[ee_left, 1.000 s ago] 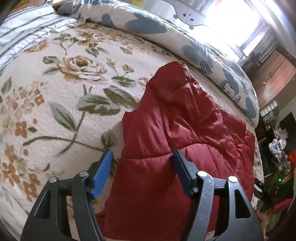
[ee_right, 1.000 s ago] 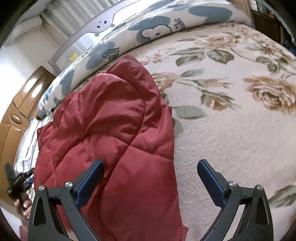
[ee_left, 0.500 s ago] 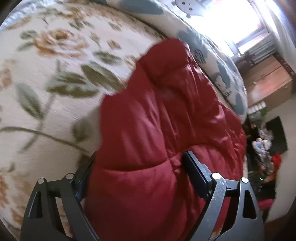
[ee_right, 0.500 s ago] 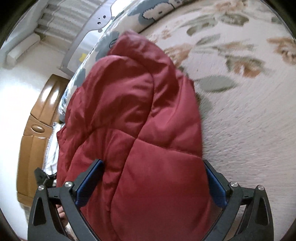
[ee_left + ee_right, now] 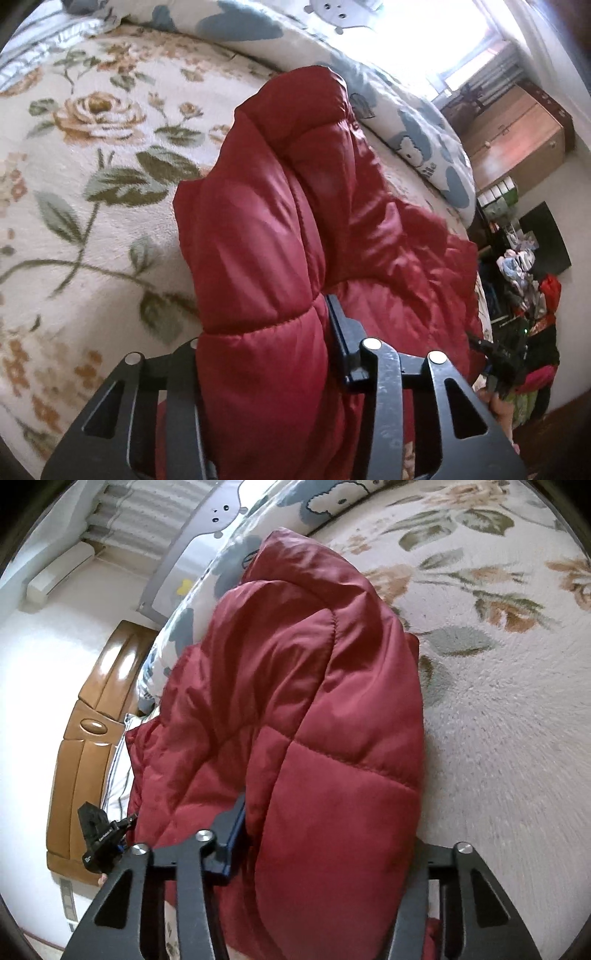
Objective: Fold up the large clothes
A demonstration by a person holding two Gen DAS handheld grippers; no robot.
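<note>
A dark red quilted puffer jacket (image 5: 295, 229) lies on the floral bed blanket (image 5: 92, 155). My left gripper (image 5: 266, 336) is shut on the jacket's near left edge, with a thick roll of padding bulging between its fingers; one blue pad (image 5: 338, 332) shows, the other is hidden by fabric. My right gripper (image 5: 328, 834) is shut on the jacket (image 5: 295, 686) at its near right edge; its left pad (image 5: 236, 834) shows, the right finger is covered. Both held edges are raised off the blanket. The left gripper shows in the right wrist view (image 5: 99, 838).
A rolled quilt with blue cartoon prints (image 5: 413, 122) runs along the far side of the bed. A wooden headboard (image 5: 85, 738) stands at one end, a wooden cabinet (image 5: 517, 133) and piled items (image 5: 524, 280) at the other. Floral blanket (image 5: 498, 701) lies bare beside the jacket.
Both grippers moved forward over the jacket's near edge and closed on it. The gripped edges have lifted and bunched up.
</note>
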